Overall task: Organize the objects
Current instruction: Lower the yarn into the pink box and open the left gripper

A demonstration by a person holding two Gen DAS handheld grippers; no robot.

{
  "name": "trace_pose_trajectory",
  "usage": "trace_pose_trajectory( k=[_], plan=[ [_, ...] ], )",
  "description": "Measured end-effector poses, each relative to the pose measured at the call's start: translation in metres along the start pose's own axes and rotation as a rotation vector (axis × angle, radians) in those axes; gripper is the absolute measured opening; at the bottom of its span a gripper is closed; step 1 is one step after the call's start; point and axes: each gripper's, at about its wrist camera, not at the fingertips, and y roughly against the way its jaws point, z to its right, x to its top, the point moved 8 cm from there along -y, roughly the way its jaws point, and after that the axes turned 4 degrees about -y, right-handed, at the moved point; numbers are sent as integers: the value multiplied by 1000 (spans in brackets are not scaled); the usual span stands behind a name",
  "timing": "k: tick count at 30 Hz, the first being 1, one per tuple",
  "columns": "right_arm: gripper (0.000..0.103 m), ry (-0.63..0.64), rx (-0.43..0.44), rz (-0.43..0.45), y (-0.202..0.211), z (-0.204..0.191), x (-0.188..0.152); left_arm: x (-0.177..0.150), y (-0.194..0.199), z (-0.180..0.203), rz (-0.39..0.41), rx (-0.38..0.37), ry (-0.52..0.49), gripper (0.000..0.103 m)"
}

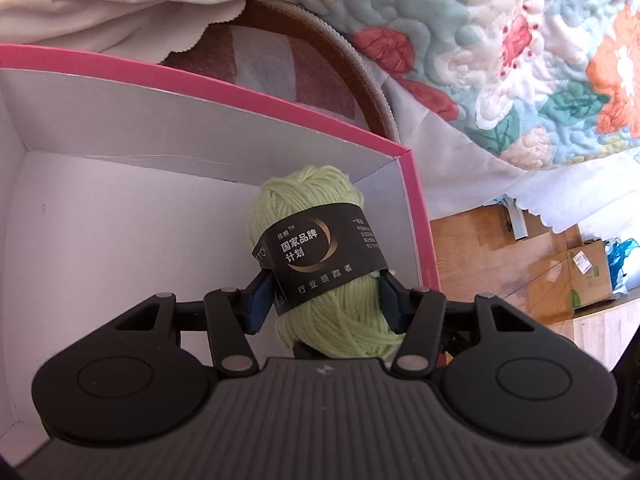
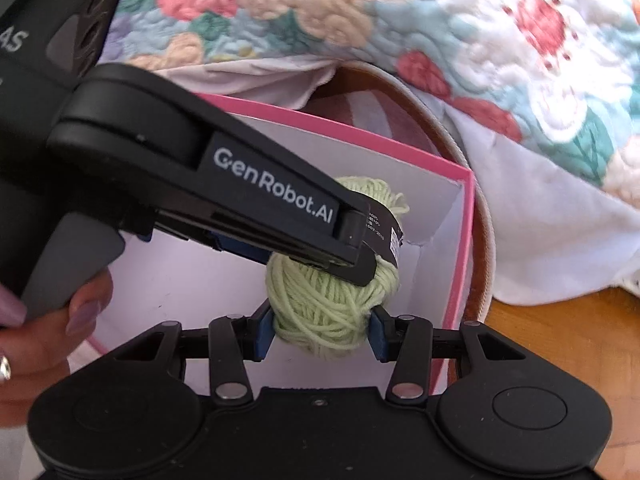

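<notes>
A light green yarn skein [image 1: 312,216] with a black paper band hangs over the inside of a pink-edged box with white walls [image 1: 160,132], near its far right corner. My left gripper [image 1: 326,284] is shut on the skein at the band, its blue pads pressing both sides. In the right wrist view the same skein [image 2: 320,304] is also clamped at its near end by my right gripper [image 2: 320,320]. The left gripper [image 2: 362,256] reaches in from the left across the pink box [image 2: 460,280]. A person's hand [image 2: 40,340] holds its handle.
A floral quilt [image 1: 500,60] with a white lining drapes behind and to the right of the box. A brown round object with a pale rim [image 1: 304,80] sits just behind the box. Wooden floor [image 1: 480,260] and a cardboard carton [image 1: 588,276] lie to the right.
</notes>
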Motion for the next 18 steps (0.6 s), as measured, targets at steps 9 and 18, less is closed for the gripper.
trace_pose_trajectory(
  k=[9, 18],
  plan=[
    [58, 108, 59, -32, -3, -3, -7, -1, -23, -11, -49, 70, -37, 50],
    [32, 146, 29, 18, -7, 2, -11, -1, -32, -4, -43, 94, -76, 52]
  ],
)
